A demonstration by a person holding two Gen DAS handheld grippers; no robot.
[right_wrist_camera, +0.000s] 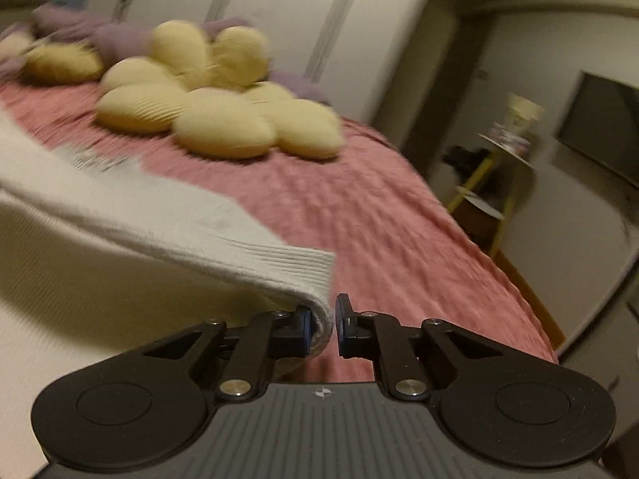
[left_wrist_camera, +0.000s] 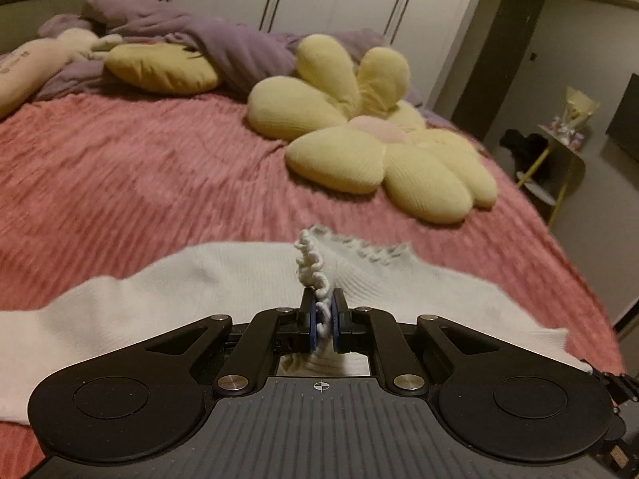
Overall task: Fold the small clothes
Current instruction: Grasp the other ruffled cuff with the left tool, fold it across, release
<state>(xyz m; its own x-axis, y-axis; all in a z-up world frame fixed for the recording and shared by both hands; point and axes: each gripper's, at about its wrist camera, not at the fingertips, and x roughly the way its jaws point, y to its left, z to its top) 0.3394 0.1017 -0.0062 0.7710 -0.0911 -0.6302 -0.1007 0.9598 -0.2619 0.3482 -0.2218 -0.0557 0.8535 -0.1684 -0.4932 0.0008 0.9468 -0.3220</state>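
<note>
A small white knit sweater (left_wrist_camera: pixel 167 291) with a frilled neckline lies spread on the pink bedspread (left_wrist_camera: pixel 139 175). My left gripper (left_wrist_camera: pixel 324 311) is shut on a frilled edge of the sweater, which stands up between the pads. In the right wrist view the sweater (right_wrist_camera: pixel 131 215) fills the left side. Its ribbed cuff edge (right_wrist_camera: pixel 303 275) curls down into my right gripper (right_wrist_camera: pixel 323 319), whose pads stand close together on the cuff. The right view is blurred by motion.
A large yellow flower-shaped cushion (left_wrist_camera: pixel 383 139) lies on the bed beyond the sweater; it also shows in the right wrist view (right_wrist_camera: pixel 215 111). A purple duvet (left_wrist_camera: pixel 199 40) and plush toys are at the head. A side table (left_wrist_camera: pixel 559 159) stands off the bed's right edge.
</note>
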